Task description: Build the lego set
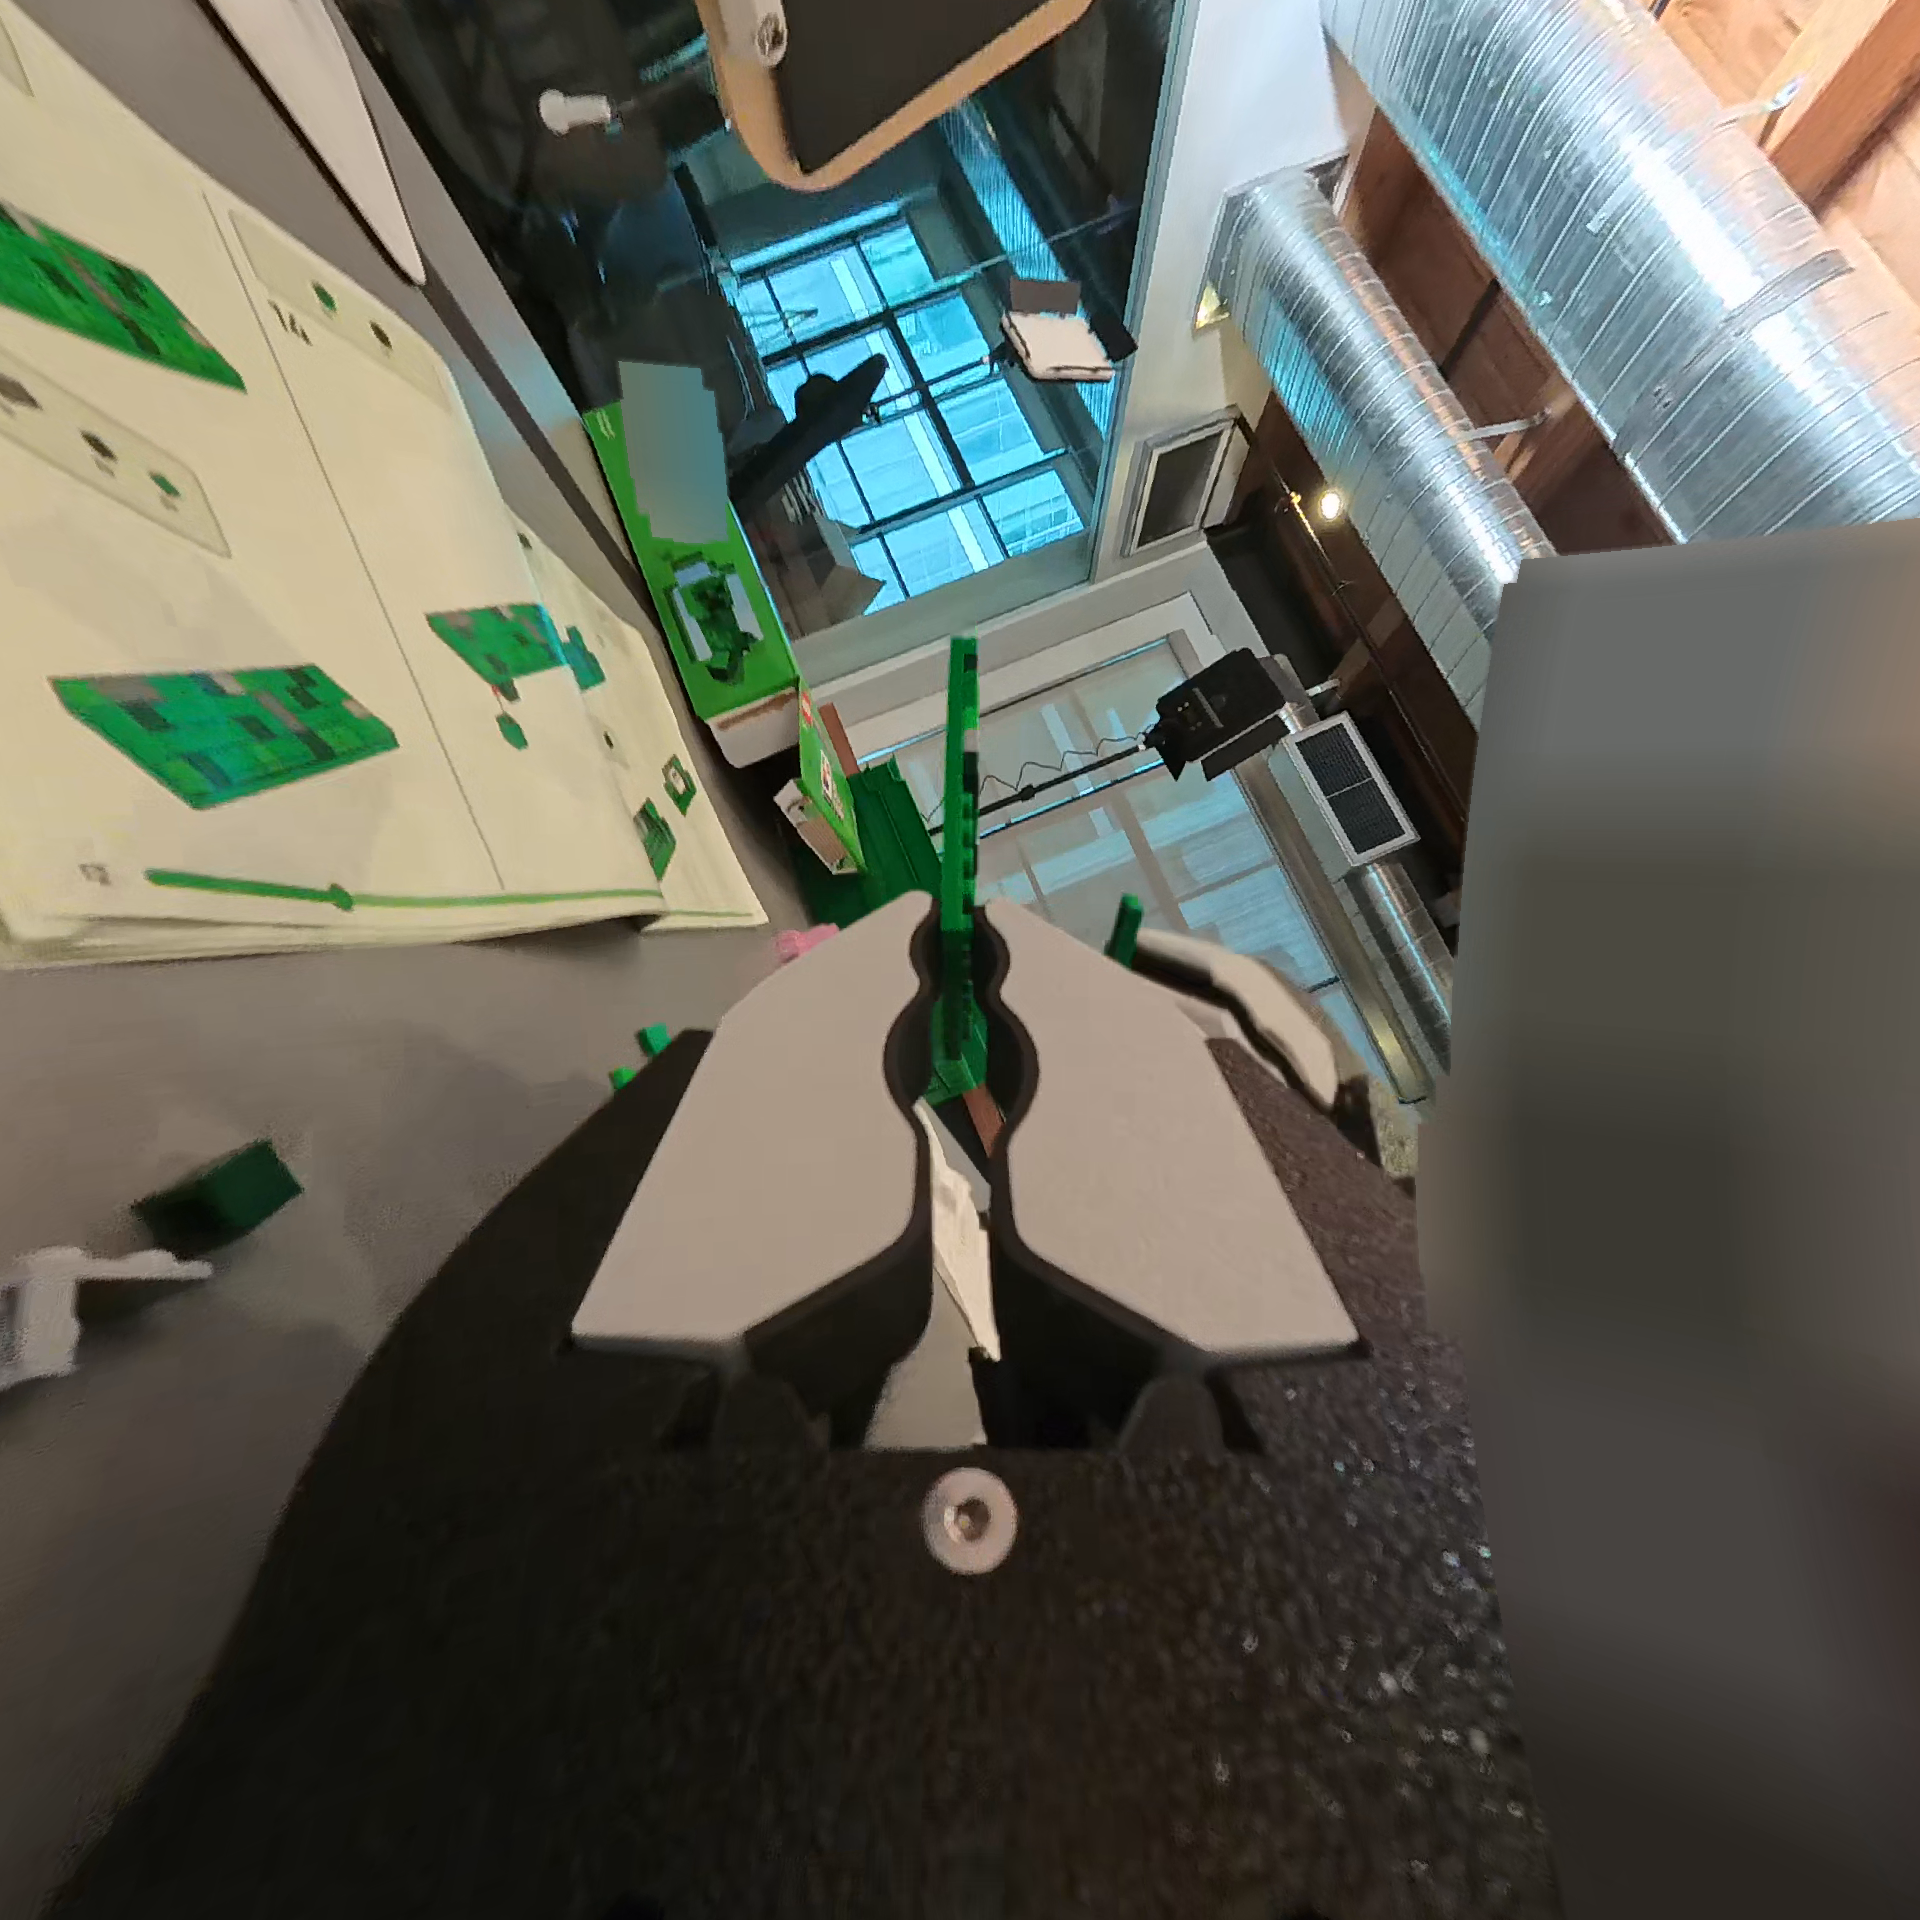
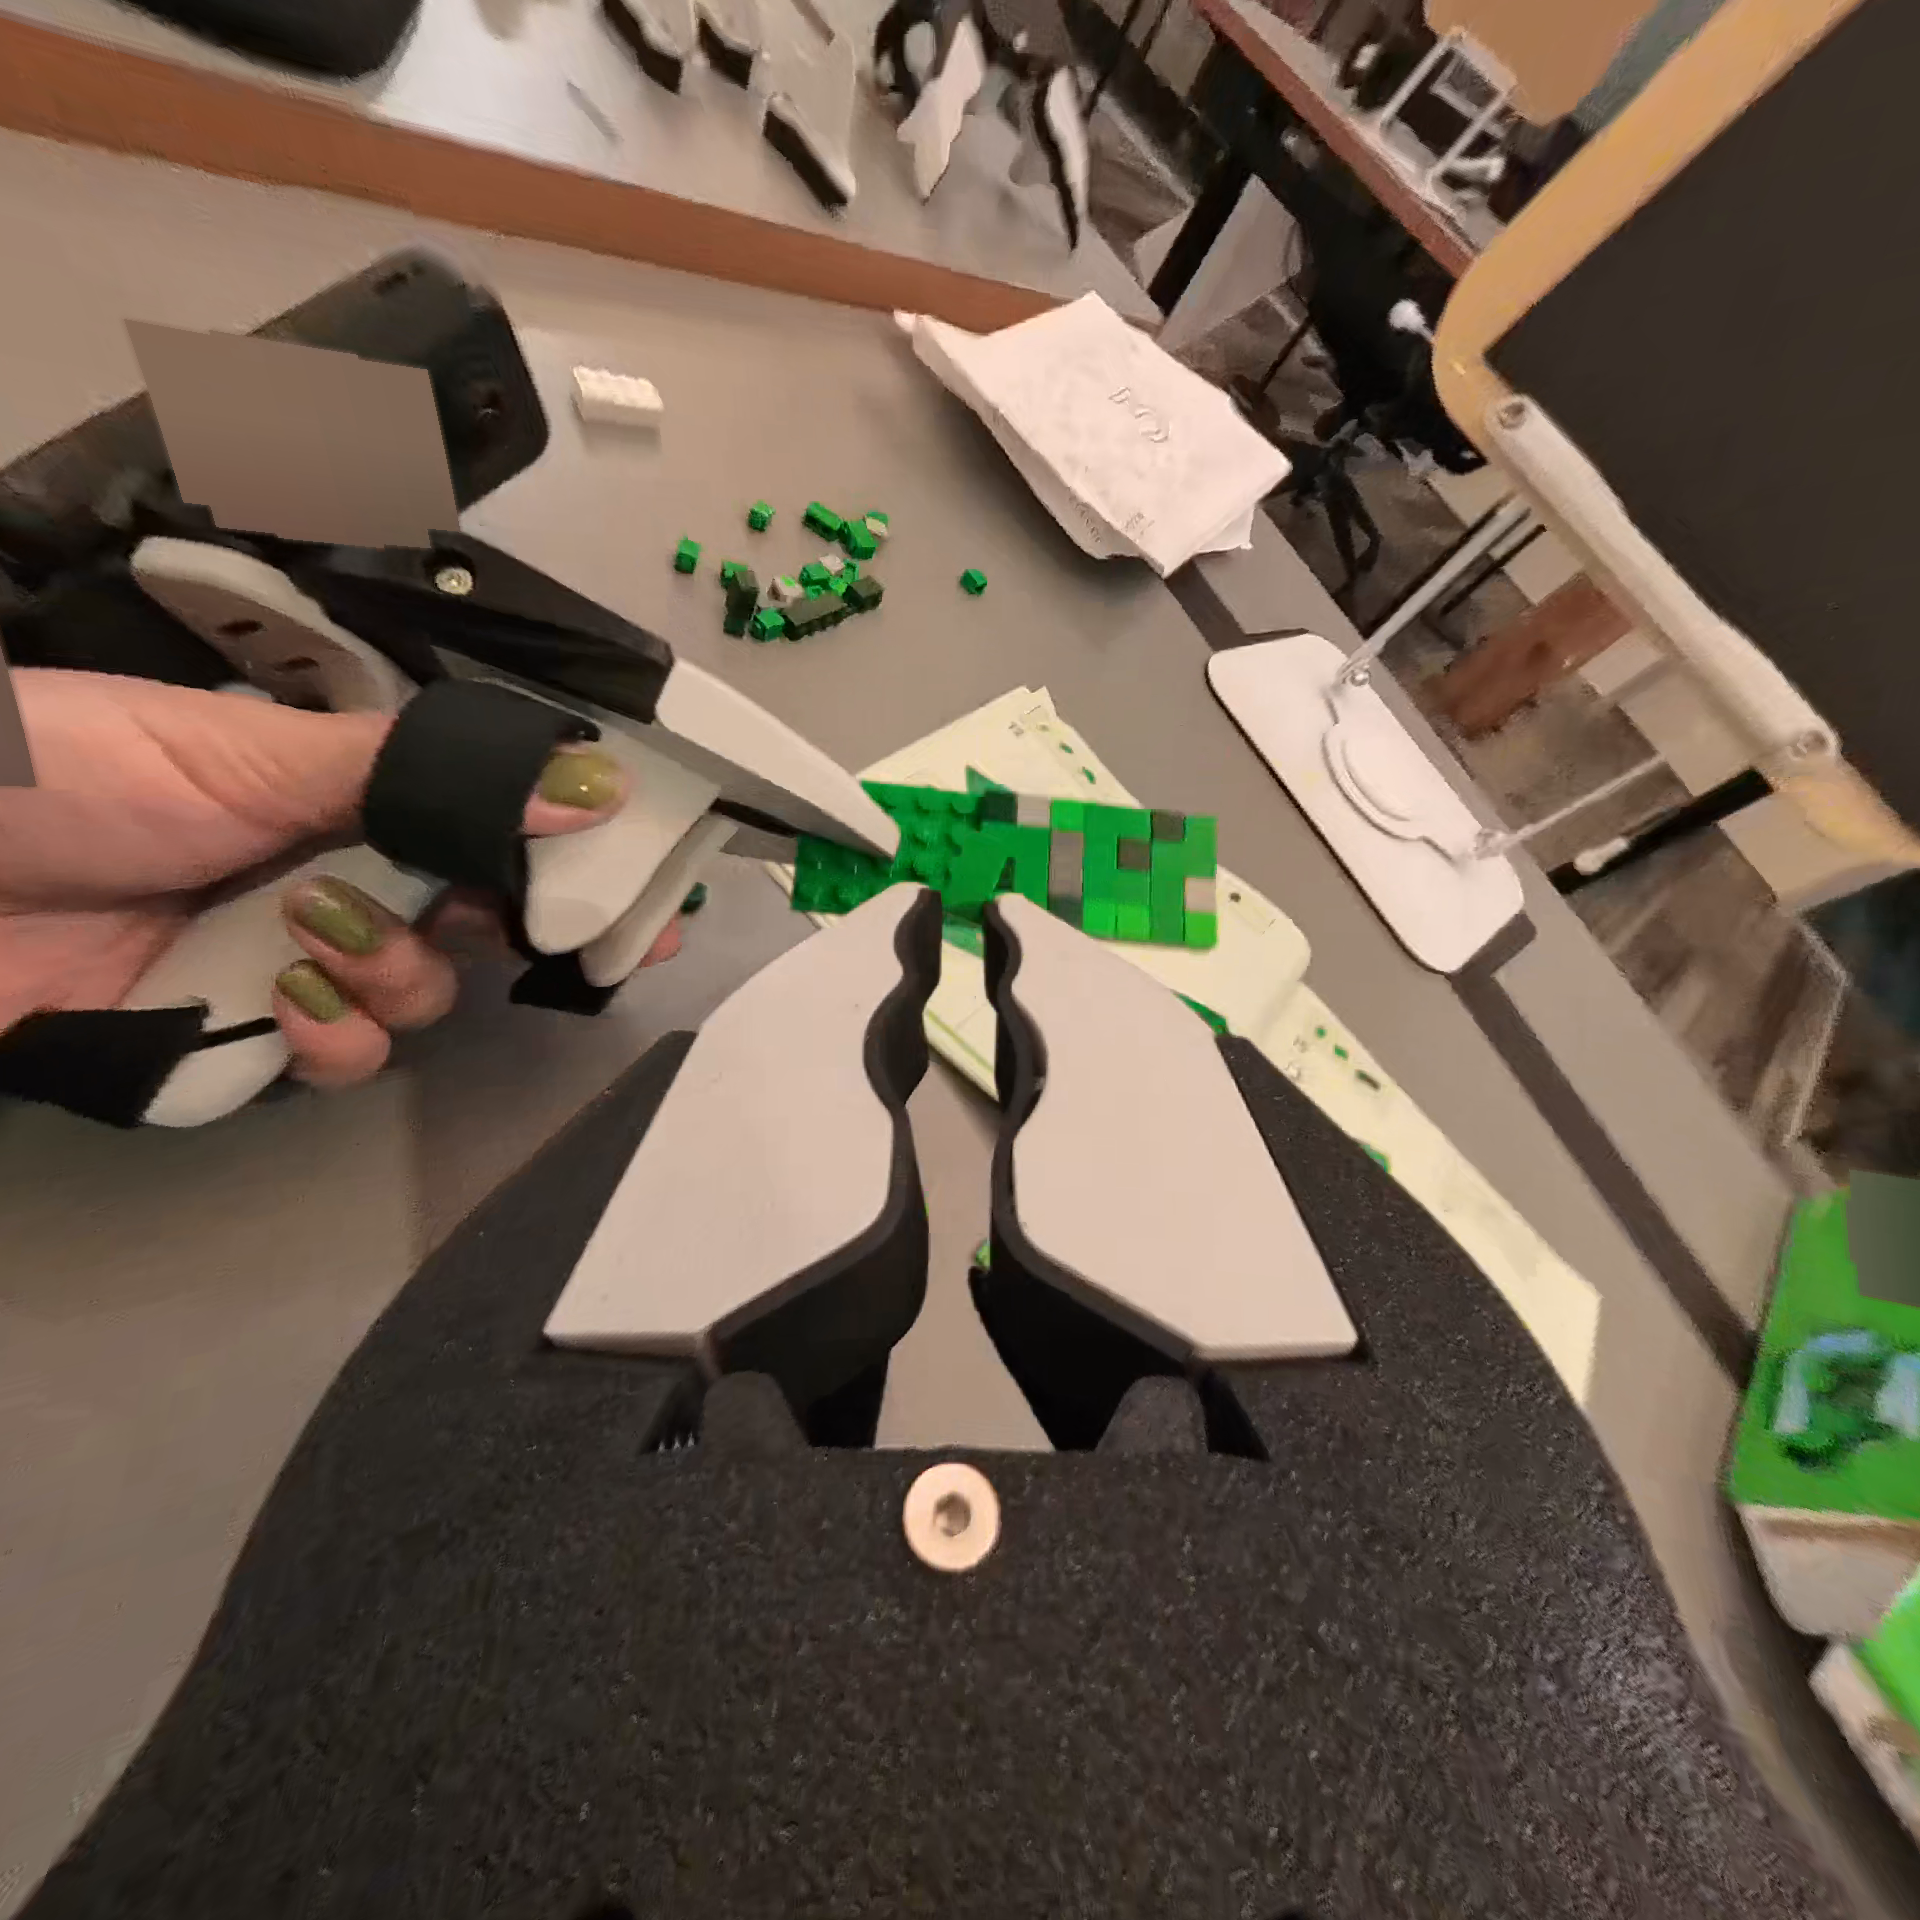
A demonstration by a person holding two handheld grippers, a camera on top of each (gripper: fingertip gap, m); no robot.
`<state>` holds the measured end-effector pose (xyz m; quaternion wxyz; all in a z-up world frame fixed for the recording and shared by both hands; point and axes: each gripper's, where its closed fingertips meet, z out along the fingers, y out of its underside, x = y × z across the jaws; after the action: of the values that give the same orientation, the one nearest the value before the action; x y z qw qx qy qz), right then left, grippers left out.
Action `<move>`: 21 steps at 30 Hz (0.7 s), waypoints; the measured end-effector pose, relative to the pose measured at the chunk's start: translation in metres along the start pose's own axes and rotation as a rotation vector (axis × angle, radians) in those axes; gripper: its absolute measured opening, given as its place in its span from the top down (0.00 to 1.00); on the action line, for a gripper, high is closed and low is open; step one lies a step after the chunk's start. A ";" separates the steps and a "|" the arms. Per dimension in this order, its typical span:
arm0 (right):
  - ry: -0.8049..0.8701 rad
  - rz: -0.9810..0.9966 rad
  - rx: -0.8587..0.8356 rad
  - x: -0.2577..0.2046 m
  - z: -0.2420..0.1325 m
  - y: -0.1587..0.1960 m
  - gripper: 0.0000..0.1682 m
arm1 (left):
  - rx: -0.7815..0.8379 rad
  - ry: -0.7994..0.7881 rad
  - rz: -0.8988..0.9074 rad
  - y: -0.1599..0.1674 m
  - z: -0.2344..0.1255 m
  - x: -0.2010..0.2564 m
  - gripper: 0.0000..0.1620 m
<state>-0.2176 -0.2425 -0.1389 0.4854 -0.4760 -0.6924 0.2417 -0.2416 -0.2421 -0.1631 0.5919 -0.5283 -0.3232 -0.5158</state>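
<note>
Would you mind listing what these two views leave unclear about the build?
- Left wrist view: the plate shows edge-on, so its studded face is hidden; the left gripper covers its lower part.
- Right wrist view: whether the right gripper touches the plate cannot be told; its tips overlap the near edge.
- Right wrist view: the loose bricks are too small to sort.
- Booklet: blurred.

Looks like an open loft-style office or lab: bare silver ducts (image 1: 1538, 343) and wood ceiling are seen overhead (big grid windows (image 1: 914, 416) too), with grey desks (image 2: 312, 1195) and a monitor stand (image 2: 1361, 800) around.
</note>
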 end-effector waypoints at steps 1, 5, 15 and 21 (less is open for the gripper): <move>-0.015 -0.028 -0.023 0.001 0.003 0.000 0.96 | -0.014 0.001 -0.013 0.003 0.001 0.000 0.98; -0.076 -0.038 -0.100 0.001 0.009 0.004 0.96 | -0.044 -0.001 -0.045 0.011 0.003 0.002 0.98; -0.107 -0.091 -0.304 -0.003 0.012 0.022 0.96 | -0.116 -0.010 -0.118 0.026 0.007 0.005 0.98; -0.078 -0.117 -0.353 0.000 0.011 0.026 0.95 | -0.140 -0.016 -0.125 0.031 0.008 0.004 0.98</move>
<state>-0.2161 -0.2303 -0.1643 0.3802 -0.5029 -0.7690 0.1062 -0.2101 -0.2381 -0.1663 0.5176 -0.5510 -0.3235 -0.5691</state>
